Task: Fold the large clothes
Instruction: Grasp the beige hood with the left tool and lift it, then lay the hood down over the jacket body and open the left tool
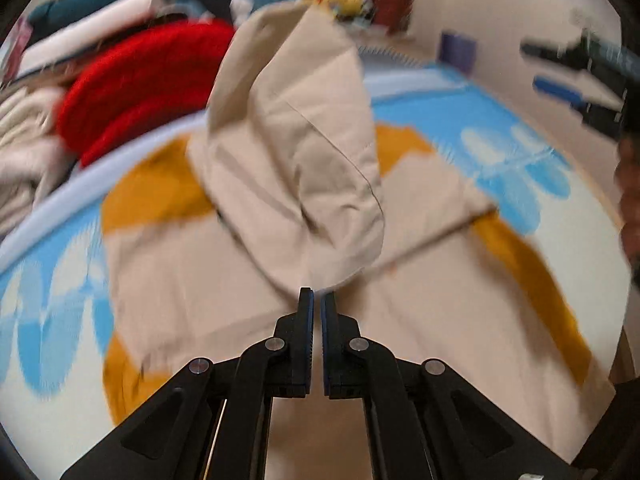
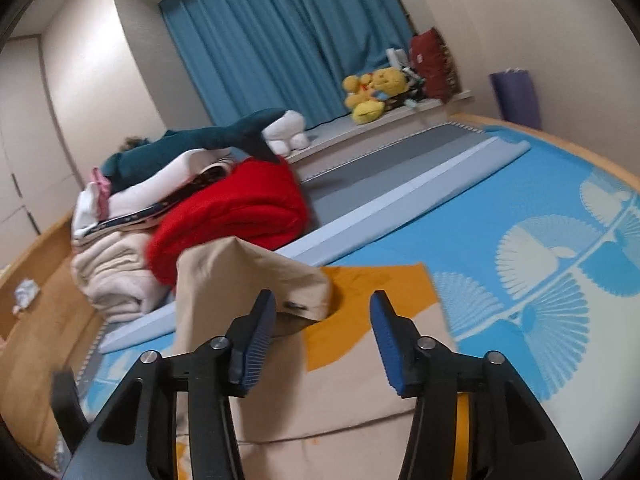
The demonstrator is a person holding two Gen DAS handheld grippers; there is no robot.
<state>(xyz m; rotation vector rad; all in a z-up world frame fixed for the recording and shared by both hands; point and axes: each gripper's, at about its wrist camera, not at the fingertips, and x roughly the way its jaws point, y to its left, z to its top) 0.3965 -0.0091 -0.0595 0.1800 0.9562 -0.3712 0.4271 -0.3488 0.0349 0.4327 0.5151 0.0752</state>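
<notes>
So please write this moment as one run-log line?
stage: folding | left gripper: shut on beige garment, fold lifted | right gripper: open, empty | under it: mustard cloth

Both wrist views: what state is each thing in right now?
Left gripper: shut on beige garment.
Right gripper: open, empty.
Beige garment: one part lifted, the rest flat.
Orange cloth: spread flat underneath.
Red blanket: folded, on pile.
Curtain: drawn.

From my feed the trousers [image 2: 240, 380] lie on a cloth [image 2: 360, 316] over the mat [image 2: 520, 208], laundry pile [image 2: 224, 216] behind-left, plush toys [image 2: 374, 94] farther back.
</notes>
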